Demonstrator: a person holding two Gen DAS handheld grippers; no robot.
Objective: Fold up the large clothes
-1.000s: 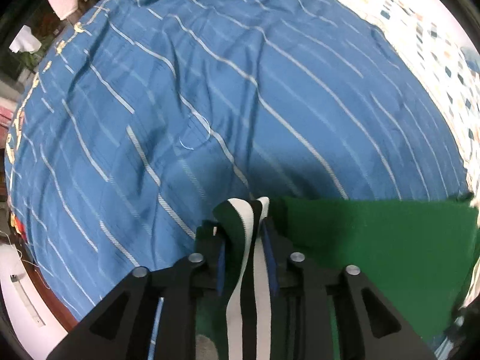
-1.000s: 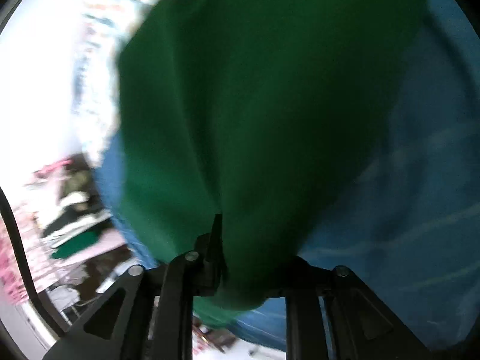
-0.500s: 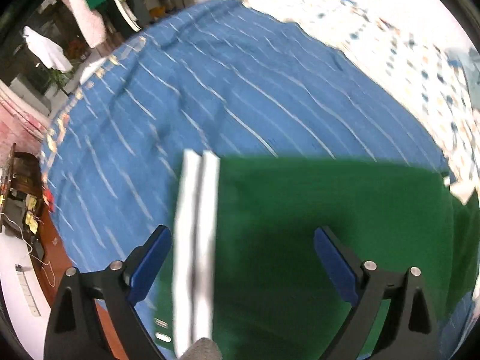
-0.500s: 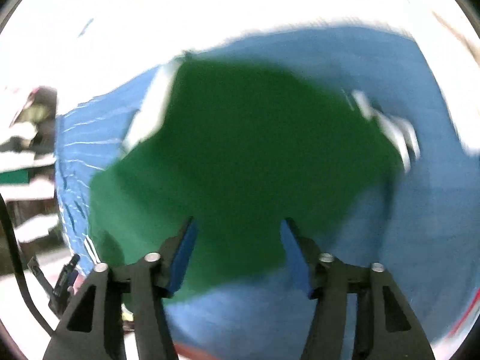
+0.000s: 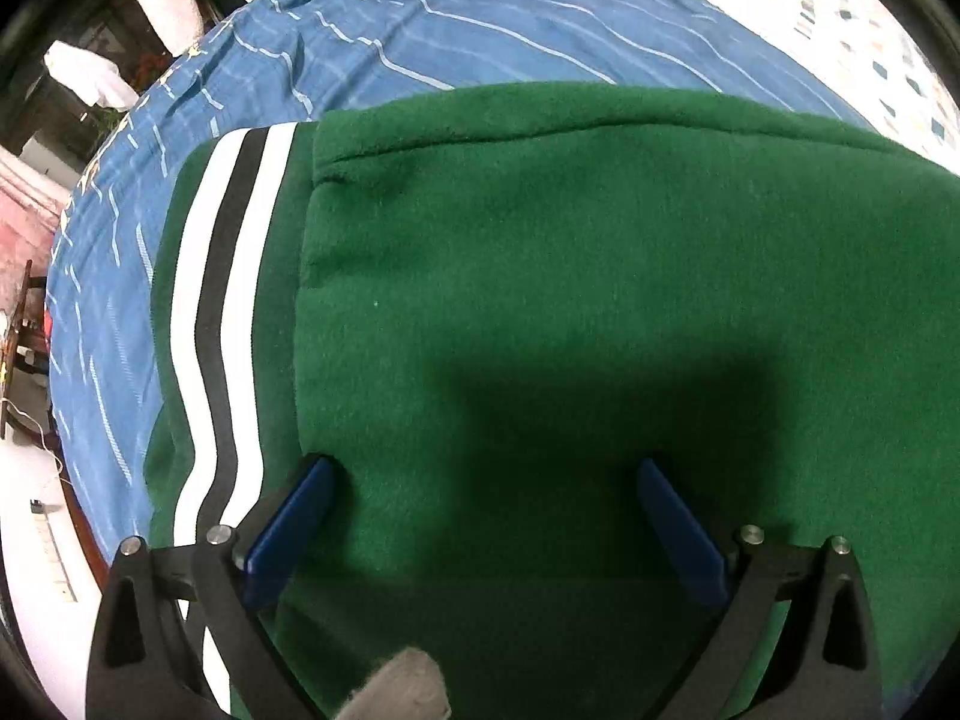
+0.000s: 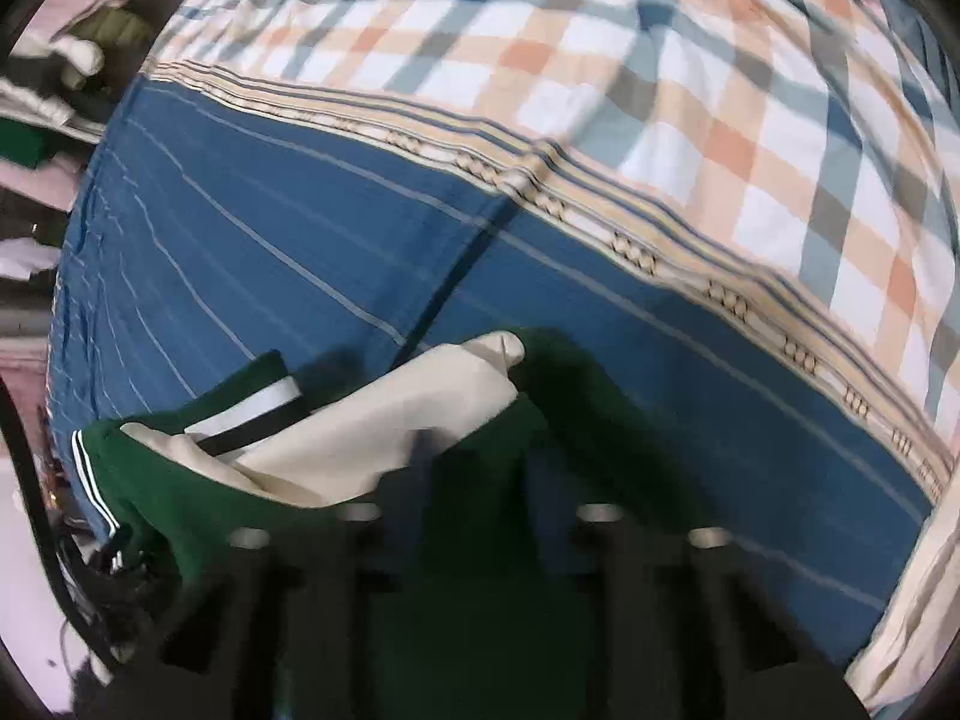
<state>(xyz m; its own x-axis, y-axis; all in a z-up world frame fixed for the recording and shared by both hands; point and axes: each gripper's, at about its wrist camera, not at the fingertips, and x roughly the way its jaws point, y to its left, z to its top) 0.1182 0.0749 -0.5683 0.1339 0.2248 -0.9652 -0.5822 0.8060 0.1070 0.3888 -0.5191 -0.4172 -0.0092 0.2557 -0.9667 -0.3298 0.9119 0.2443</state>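
A large green fleece garment (image 5: pixel 570 276) lies flat on the blue striped bedsheet (image 5: pixel 420 30). Its ribbed band with white and black stripes (image 5: pixel 222 276) runs down the left side. My left gripper (image 5: pixel 480 480) hovers just above the garment, jaws wide open and empty. In the right wrist view the green garment (image 6: pixel 480 570) lies bunched with a cream lining (image 6: pixel 396 426) showing. My right gripper (image 6: pixel 480 480) is blurred low over the green cloth, and I cannot tell whether its jaws grip it.
A plaid quilt (image 6: pixel 660 60) in white, orange and grey-blue lies beyond the blue sheet (image 6: pixel 300 240). Piled clothes (image 6: pixel 54 96) sit off the bed's left. The bed's edge and the floor (image 5: pixel 36 510) show at the left.
My left gripper let go of the striped band and opened wide; the garment now lies flat under it. My right gripper opened, then swung toward the plaid quilt and dropped low over the green cloth.
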